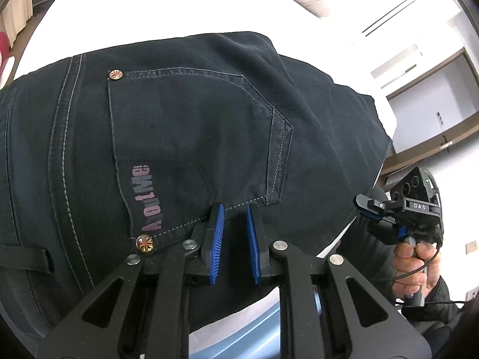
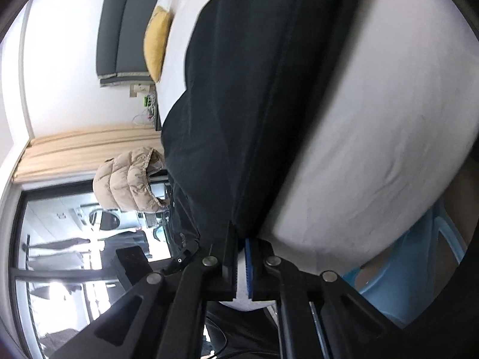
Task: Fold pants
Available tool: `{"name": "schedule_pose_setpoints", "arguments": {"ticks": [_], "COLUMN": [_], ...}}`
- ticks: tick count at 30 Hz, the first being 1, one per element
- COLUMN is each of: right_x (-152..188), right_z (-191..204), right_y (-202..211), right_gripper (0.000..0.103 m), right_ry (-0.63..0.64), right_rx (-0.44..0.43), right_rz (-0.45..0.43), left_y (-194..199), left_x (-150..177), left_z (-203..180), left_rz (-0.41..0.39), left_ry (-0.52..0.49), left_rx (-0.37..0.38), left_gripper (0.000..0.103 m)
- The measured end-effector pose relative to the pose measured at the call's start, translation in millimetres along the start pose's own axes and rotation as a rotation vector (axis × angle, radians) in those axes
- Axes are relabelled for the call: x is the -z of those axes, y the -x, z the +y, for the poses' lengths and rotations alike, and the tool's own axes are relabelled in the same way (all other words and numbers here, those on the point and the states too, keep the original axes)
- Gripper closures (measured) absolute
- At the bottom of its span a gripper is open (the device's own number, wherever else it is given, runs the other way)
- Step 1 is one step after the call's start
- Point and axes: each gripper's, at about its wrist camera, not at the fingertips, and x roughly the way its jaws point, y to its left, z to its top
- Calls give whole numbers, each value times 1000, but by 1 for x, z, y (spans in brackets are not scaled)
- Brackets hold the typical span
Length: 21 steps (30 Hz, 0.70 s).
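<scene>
Dark navy pants [image 1: 185, 125] lie on a white bed, back pocket with pink lettering facing up. My left gripper [image 1: 235, 209] hovers over the pocket's lower seam, its blue pads a little apart with nothing between them. My right gripper [image 1: 371, 211] shows at the right in the left wrist view, held in a hand at the pants' edge. In the right wrist view the right gripper [image 2: 239, 239] is closed on the edge of the pants [image 2: 239, 104], the fabric running away from the fingers across the bed.
The white bed [image 2: 374, 137] fills the surroundings. A yellow cushion [image 2: 157, 45] and grey headboard [image 2: 125, 27] lie beyond. A beige puffer jacket [image 2: 128, 185] hangs near a window. A blue plastic stool [image 2: 404, 263] stands beside the bed.
</scene>
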Motion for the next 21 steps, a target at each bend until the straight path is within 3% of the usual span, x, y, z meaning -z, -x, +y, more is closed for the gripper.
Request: {"name": "schedule_pose_setpoints", "arguments": {"ticks": [1, 6, 8, 10, 12, 14, 17, 21], "right_x": [-3, -18, -27, -36, -44, -47, -42, -37], "right_z": [3, 7, 2, -3, -10, -18, -26, -33], "right_y": [1, 14, 25, 35, 45, 53, 61, 64], "right_gripper": [97, 75, 75, 78, 91, 96, 102, 101], "right_ry": [17, 9, -15, -34, -68, -94, -105, -110], "right_rx": [8, -14, -23, -22, -23, -18, -11, -19], "right_rz": [0, -76, -124, -167, -203, -221, -245, -255], "left_y": [-1, -2, 0, 1, 1, 2, 2, 3], "left_x": [-1, -1, 1, 3, 3, 3, 3, 3], "left_z": [0, -1, 3, 5, 5, 5, 5, 6], "left_rz": [0, 1, -1, -1, -1, -1, -2, -4], "left_ry": [4, -4, 0, 1, -1, -1, -5, -2], "left_rx": [0, -8, -2, -1, -2, -2, -3, 0], "left_gripper": [88, 88, 88, 88, 88, 88, 88, 88]}}
